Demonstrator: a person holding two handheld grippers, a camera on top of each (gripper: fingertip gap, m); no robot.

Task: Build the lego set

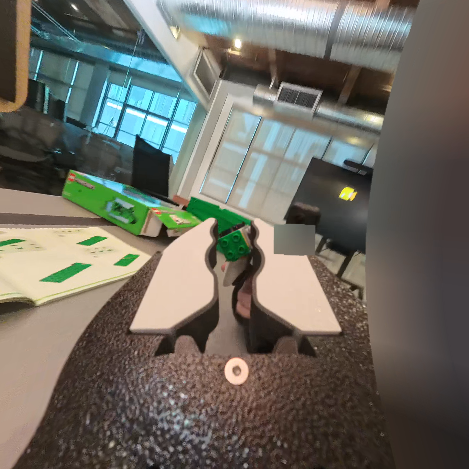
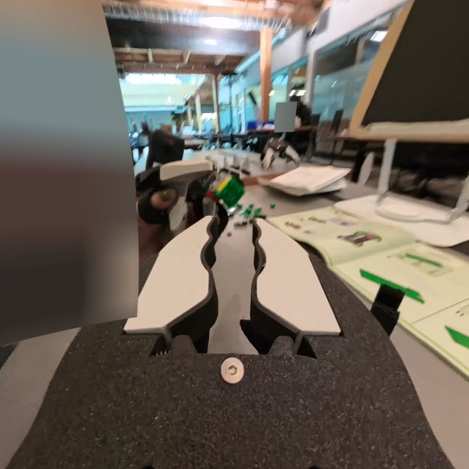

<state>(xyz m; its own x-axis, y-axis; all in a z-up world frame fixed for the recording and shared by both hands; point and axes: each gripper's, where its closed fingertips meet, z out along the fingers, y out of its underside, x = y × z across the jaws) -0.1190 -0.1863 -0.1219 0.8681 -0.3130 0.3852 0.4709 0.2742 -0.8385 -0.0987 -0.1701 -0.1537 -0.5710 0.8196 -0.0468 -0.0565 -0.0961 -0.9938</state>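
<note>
I read the build as early: my instruction booklet (image 2: 368, 256) lies open on the grey table (image 1: 45, 355) at pages showing plain green plates, and in the right wrist view a scatter of loose pieces (image 2: 247, 212) sits on the table beyond my fingertips, not yet used. The green set box (image 1: 119, 203) lies on its side past the booklet, one end flap open.

What is done, as far as I can see, is one small assembly (image 1: 233, 246): a green block with four studs facing the left camera, a yellow layer and something red on its far side. My left gripper (image 1: 234, 238) has its fingers closed narrowly on that assembly and holds it up off the table, tilted. From the right wrist view the same assembly hangs in the air just ahead of my right gripper (image 2: 234, 223), whose fingers stand apart with nothing between them.

Most of the set is left, I judge, though motion blur hides how many pieces the assembly has
</note>
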